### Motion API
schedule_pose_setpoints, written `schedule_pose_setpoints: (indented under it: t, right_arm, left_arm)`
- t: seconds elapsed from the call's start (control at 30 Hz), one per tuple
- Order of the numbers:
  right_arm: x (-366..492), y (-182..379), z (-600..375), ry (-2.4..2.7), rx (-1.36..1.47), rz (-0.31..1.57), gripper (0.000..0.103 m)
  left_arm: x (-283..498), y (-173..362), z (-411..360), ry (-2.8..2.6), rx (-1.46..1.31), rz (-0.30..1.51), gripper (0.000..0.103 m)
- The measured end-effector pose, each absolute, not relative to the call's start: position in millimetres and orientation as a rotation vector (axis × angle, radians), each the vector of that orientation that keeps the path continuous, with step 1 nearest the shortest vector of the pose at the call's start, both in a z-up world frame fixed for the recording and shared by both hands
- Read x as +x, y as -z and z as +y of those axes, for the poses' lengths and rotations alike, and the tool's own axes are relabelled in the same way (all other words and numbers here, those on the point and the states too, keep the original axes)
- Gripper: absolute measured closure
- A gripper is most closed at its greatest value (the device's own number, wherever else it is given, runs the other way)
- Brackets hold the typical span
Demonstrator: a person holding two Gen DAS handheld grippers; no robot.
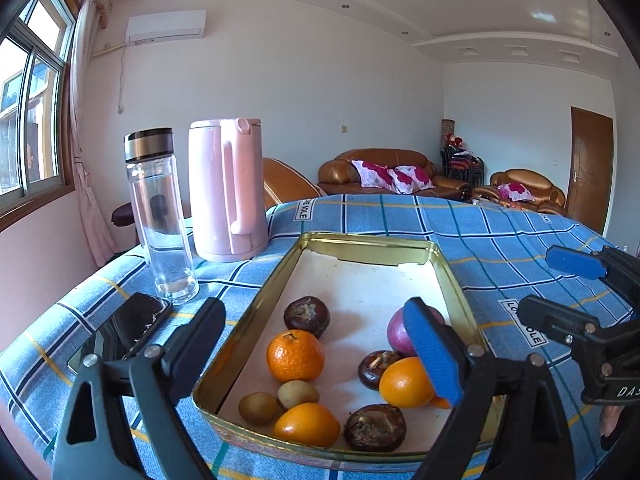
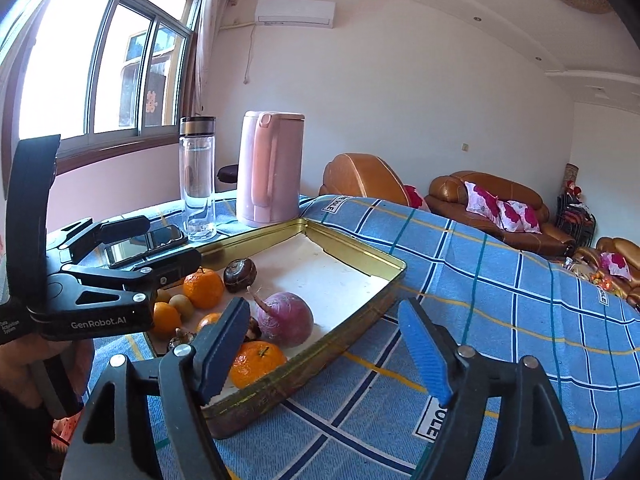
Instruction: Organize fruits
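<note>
Already the fruits are lying gathered in the gold tin tray (image 1: 256,320), which is sitting on the checked worktop (image 1: 500,240) so they stay corralled: mandarins (image 1: 295,356), dark chestnut-like pieces (image 1: 307,316) and a purple radish (image 2: 285,314) toward its near end. Both the left gripper (image 1: 320,356) and the right gripper (image 2: 324,344) are hovering with jaws spread and grasping nothing, and a phone (image 1: 120,330), glass bottle (image 1: 160,216) and pink kettle (image 1: 228,190) are crowding the tray's left side.

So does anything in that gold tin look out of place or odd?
Yes. A purple root vegetable, seemingly a radish or turnip, lies in the gold tin among the oranges and dark brown fruits, so it isn't fruit. The tin's paper lining looks torn along the far edge.
</note>
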State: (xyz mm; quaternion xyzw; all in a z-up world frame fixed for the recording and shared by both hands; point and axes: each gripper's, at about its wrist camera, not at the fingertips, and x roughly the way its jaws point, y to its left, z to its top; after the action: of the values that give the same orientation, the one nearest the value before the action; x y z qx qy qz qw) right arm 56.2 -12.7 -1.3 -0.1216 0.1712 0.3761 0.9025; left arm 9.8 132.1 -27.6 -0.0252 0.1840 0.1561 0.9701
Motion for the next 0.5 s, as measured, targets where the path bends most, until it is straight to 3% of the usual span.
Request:
schedule_pose_setpoints:
  t: [0.5]
  right_arm:
    - [44, -6, -40, -0.723, -0.217, 0.315, 0.019]
  left_arm:
    - [2, 18, 114, -0.29, -0.022, 0.354, 0.004]
